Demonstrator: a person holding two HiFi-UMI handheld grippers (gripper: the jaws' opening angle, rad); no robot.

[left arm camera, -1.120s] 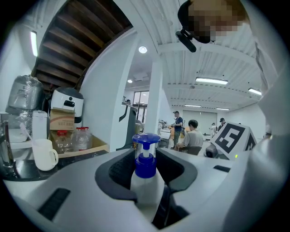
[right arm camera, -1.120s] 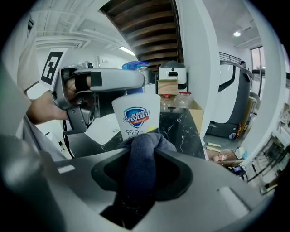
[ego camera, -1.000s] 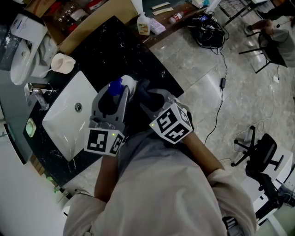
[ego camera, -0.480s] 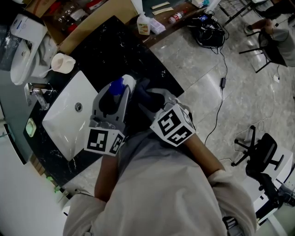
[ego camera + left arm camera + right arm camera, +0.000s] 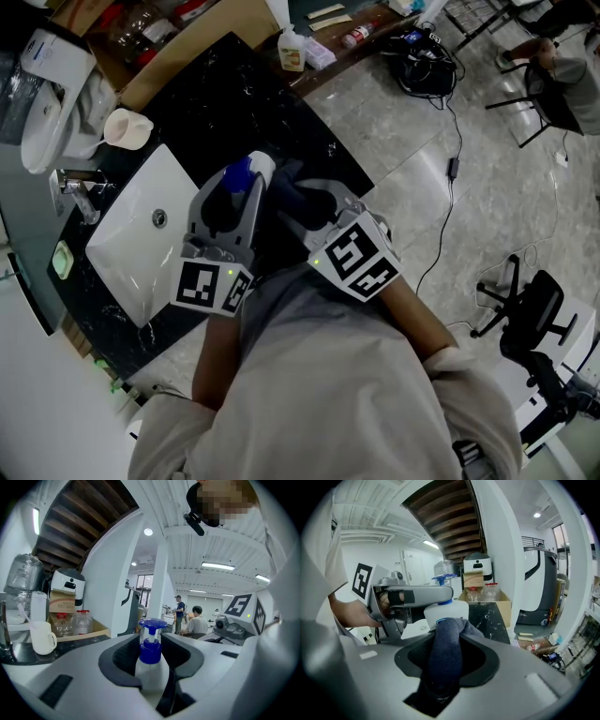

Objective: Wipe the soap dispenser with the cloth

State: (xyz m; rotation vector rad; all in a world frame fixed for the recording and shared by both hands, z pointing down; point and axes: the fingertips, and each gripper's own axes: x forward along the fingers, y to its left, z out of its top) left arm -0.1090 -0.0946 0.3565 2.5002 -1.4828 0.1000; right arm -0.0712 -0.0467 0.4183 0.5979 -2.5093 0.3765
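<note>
A white soap dispenser (image 5: 255,172) with a blue pump (image 5: 151,639) is held above the black counter, and my left gripper (image 5: 230,190) is shut on its body (image 5: 149,677). The right gripper (image 5: 305,202) is shut on a dark blue cloth (image 5: 444,651), bunched between its jaws. The cloth's front end presses against the side of the white bottle (image 5: 452,612). In the right gripper view the left gripper (image 5: 412,595) reaches in from the left, clamped round the bottle below the pump. The bottle's lower part is hidden by the jaws.
A white sink (image 5: 141,234) with a faucet (image 5: 80,192) lies left of the grippers in the black counter (image 5: 216,84). A white mug (image 5: 127,127) stands behind the sink. A small bottle (image 5: 292,52) sits at the back, and an office chair (image 5: 534,319) stands on the floor at right.
The right gripper has shifted slightly with the cloth against the dispenser, its marker cube drifting toward the lower right in the head view. The left gripper and dispenser have stayed still.
</note>
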